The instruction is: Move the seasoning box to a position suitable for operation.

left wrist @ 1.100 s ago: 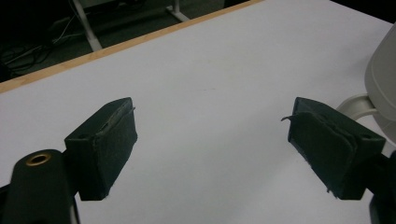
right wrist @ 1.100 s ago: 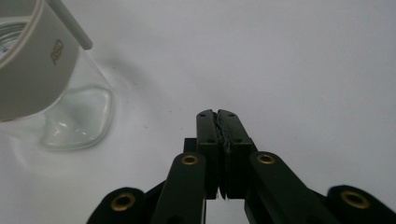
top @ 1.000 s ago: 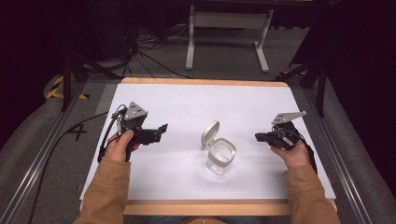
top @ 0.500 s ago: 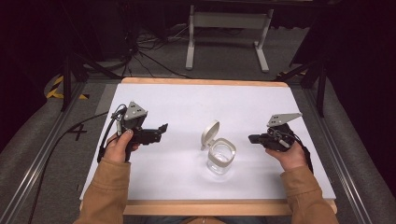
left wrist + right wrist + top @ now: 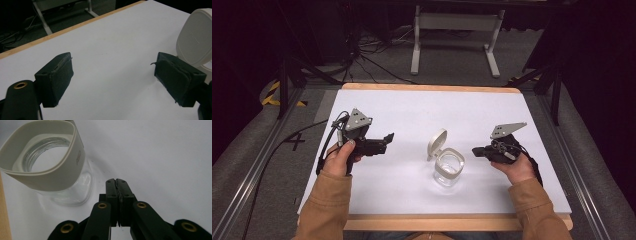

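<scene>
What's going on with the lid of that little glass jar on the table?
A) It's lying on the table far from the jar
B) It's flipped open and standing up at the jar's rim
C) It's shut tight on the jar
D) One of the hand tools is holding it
B: the lid stands tilted up beside the open mouth of the jar, with nothing gripping it.

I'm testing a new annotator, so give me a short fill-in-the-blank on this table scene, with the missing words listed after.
1. The jar stands on the table with its lid flipped ____.
2. The right gripper has its jaws ____.
3. The left gripper has its jaws ____, with nothing between them.
4. In the high view the jar stands ____ the two grippers.

Missing words: open; shut; open; between
</scene>
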The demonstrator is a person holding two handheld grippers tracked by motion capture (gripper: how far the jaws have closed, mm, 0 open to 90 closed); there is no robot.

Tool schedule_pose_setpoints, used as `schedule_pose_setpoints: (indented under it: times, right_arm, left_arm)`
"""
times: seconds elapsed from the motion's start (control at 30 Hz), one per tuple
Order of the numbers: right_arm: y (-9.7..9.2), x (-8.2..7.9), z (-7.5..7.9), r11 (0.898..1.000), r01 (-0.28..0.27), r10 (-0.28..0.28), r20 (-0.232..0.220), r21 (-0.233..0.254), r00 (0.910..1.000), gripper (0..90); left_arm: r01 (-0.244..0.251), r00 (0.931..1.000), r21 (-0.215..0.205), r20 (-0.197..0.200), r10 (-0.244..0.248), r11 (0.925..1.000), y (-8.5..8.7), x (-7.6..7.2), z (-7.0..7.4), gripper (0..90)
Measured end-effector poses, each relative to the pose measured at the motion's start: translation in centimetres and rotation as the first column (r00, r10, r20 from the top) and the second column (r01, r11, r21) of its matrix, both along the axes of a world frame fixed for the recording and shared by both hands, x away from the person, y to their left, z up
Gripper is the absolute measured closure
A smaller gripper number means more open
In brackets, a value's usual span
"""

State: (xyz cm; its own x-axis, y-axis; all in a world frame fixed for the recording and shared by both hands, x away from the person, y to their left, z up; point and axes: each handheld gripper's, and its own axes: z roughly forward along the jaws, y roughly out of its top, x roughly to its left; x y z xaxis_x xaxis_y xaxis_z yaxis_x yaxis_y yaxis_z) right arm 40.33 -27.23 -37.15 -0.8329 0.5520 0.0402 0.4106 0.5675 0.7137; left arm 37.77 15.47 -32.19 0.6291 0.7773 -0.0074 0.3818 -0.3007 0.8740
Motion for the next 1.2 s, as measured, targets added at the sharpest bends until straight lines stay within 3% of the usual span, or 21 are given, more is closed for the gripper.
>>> schedule_pose_setpoints:
  times: [0.27, 0.6, 1.2]
  right_arm:
    - [-0.1, 0.1, -0.1, 1.000, 0.004, -0.004, -0.007, 0.001, 1.0000, 88.5]
    - [1.0, 0.2, -0.7, 0.999, -0.017, 0.017, -0.025, -0.029, 0.9996, 88.5]
    - [3.8, -0.2, -2.0, 0.988, -0.120, 0.114, -0.069, -0.092, 0.9911, 88.8]
  left_arm:
    - [0.016, 0.9999, -0.010, -0.001, -0.016, 0.9998, -0.1, -0.2, 0.2, 15.6]
    - [0.011, 0.9999, -0.010, -0.001, -0.011, 0.9999, 0.0, -0.2, 0.2, 15.5]
    - [0.012, 0.9999, -0.009, -0.006, -0.013, 0.9999, 0.0, -0.2, 0.2, 15.6]
